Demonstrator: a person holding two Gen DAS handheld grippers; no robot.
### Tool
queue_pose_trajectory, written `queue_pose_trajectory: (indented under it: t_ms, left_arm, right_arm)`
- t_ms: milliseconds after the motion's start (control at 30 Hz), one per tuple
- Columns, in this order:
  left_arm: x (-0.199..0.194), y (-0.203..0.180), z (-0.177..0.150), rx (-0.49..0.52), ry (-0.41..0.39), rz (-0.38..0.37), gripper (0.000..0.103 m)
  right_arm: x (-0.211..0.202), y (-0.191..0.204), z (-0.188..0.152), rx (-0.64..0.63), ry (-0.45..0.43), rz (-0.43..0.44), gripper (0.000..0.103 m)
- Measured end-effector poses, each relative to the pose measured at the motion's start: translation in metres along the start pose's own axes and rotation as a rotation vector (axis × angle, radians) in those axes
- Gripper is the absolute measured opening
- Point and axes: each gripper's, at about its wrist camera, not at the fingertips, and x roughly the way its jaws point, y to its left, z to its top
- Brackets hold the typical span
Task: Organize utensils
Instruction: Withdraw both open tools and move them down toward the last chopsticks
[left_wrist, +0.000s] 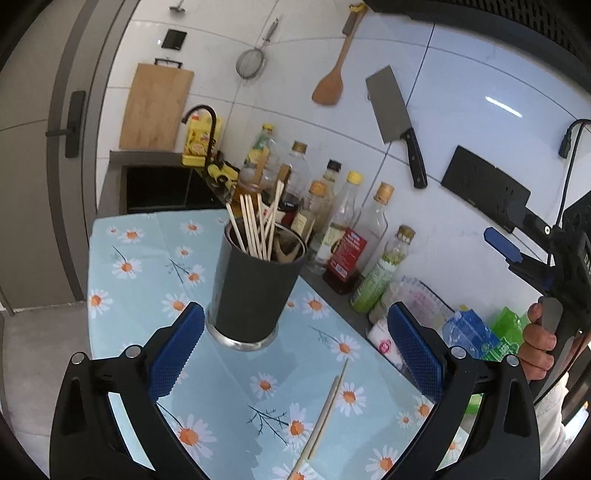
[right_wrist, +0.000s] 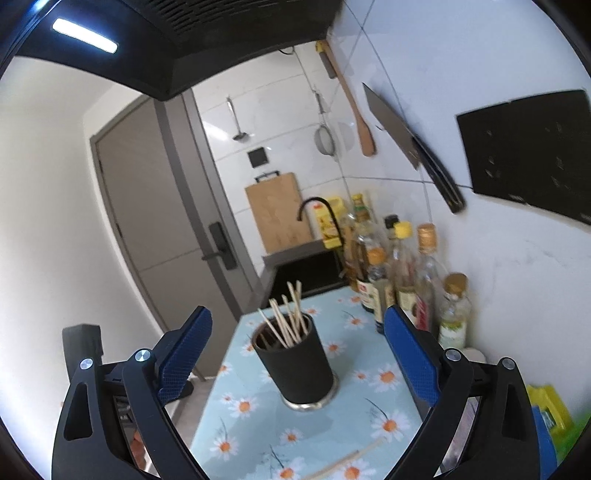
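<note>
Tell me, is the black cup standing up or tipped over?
Standing up. The black cup sits on its metal base on the flowery tablecloth, chopsticks poking upward.

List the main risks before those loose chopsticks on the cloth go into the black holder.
1. The chopsticks lie flat on the flowered tablecloth, so wide-open jaws on the left gripper may pinch the cloth or roll them away.
2. The holder is tall and already crowded with sticks; a nudge could tip it.
3. Glass bottles stand close behind the holder, so a wide swing by the right gripper might knock one over.
</note>
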Motion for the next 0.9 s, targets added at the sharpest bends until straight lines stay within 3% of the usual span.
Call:
queue_pose_trajectory:
  t_ms: [533,900]
  left_arm:
    - [0.067,0.009,-0.023,0.077,0.191,-0.083,0.097]
    - [0.112,0.005,-0.056,0.191,0.357,-0.131,0.097]
  right_arm:
    - [0.002,-0.033,-0.063,0.071,0.106,-0.283,0.09]
    - [0.013,-0.053,-0.106,0.146,0.188,-0.369,0.09]
